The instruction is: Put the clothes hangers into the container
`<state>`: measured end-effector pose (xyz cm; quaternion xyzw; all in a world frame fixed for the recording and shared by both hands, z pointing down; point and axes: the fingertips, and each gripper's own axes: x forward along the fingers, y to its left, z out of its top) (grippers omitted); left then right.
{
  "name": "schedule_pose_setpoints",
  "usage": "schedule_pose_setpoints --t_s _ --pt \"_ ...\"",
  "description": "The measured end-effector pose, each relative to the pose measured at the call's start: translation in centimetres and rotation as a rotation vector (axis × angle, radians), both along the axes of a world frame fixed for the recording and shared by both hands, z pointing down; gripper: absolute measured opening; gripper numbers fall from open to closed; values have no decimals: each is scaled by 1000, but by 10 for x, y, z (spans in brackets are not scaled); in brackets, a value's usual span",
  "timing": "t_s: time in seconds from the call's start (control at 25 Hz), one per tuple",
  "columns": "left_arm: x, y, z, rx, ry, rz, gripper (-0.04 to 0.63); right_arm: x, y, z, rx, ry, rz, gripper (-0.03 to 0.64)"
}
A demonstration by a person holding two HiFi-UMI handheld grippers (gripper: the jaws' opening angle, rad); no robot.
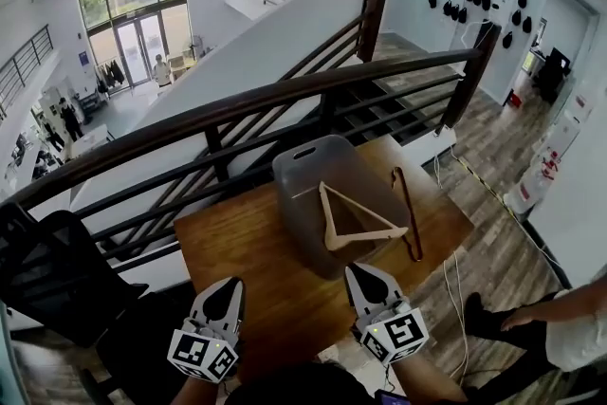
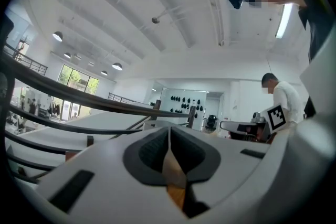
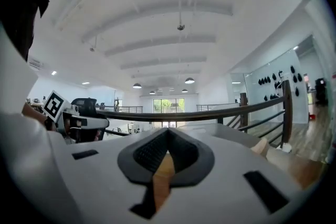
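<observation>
A grey plastic container (image 1: 302, 175) stands on the wooden table (image 1: 237, 251). A pale wooden hanger (image 1: 365, 215) lies across its opening, with one end over the near rim. Along the container's right side lies a dark brown hanger (image 1: 408, 209). Both grippers sit at the table's near edge, short of the container. My left gripper (image 1: 231, 285) is shut, with nothing between its jaws (image 2: 169, 131). To the right, my right gripper (image 1: 361, 272) is shut and empty too (image 3: 168, 134), just before the container's near right corner. Both gripper views look up over the table toward the railing.
A dark metal railing (image 1: 285, 100) runs behind the table, with stairs beyond it. A black chair (image 1: 57, 270) stands at the left. A person (image 1: 560, 327) stands on the floor at the lower right, near a white cable (image 1: 455, 289).
</observation>
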<state>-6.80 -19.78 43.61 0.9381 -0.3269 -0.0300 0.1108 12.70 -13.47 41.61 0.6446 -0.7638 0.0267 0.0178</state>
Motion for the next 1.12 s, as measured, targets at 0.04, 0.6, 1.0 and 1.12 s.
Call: schedule_pose_setpoints --t_s 0.04,0.6,1.0,1.12 --pt "-1 1 3 -4 -7 1 23 -3 1 4 0 -2 -1 -5" --pt "-28 8 -1 5 4 73 17 -29 13 11 -26 -60 86 -5" --pt "-27 39 -7 -3 31 221 18 -48 75 8 -50 -17 220 -5" --pt "-10 52 2 -3 20 282 18 -42 93 12 -57 6 257 -5"
